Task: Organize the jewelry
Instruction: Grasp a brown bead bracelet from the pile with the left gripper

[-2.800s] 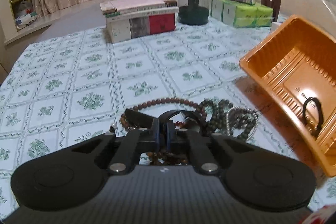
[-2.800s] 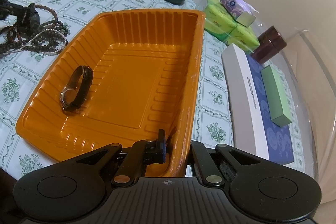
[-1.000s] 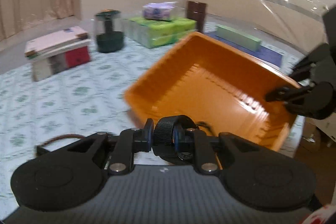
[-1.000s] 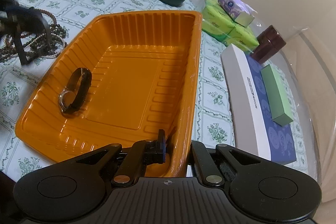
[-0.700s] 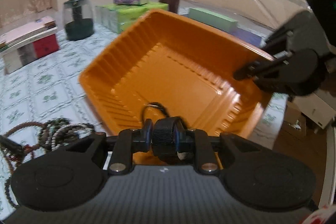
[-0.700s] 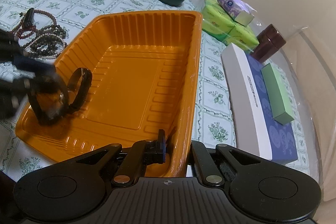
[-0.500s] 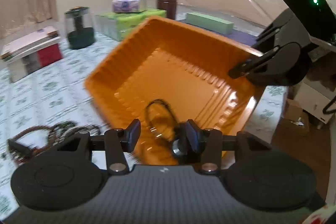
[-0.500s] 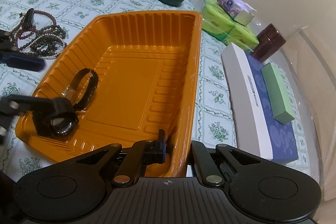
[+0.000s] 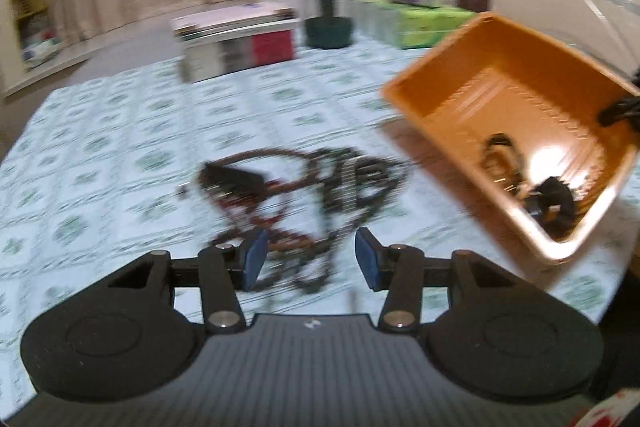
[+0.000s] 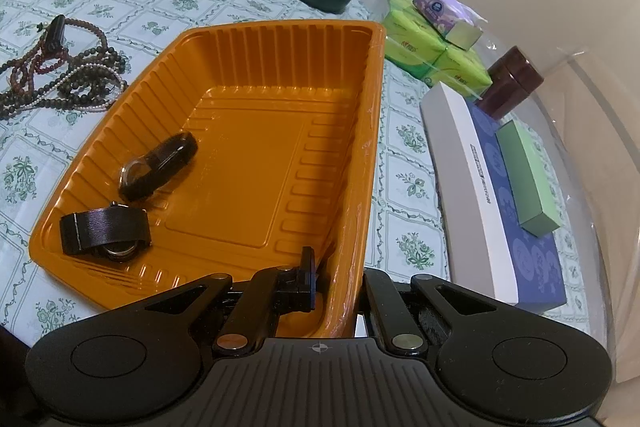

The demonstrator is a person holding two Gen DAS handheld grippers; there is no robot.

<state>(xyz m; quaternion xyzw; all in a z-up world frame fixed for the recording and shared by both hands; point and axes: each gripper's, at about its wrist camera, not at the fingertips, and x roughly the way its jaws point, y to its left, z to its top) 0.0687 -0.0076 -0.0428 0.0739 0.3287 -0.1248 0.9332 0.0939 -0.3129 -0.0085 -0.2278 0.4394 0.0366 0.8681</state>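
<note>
Just ahead of the left gripper (image 9: 307,259) | jaws spread, empty | bead necklaces (image 9: 304,183) tangled crosswise | right gripper (image 10: 338,289) jaws pinching orange tray (image 10: 372,99) rim, farther away.

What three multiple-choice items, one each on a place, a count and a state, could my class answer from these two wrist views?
1. Where do the bead necklaces lie?
A. in the tray
B. on the tablecloth beside the tray
C. on the books

2. How many watches lie in the orange tray?
A. one
B. two
C. four

3. How is the left gripper?
A. open, empty
B. shut on a watch
C. shut on beads

Answers: 1 B, the beads rest outside the rim. 2 B, two black-strapped watches. 3 A, its blue pads stand apart, nothing between.
</note>
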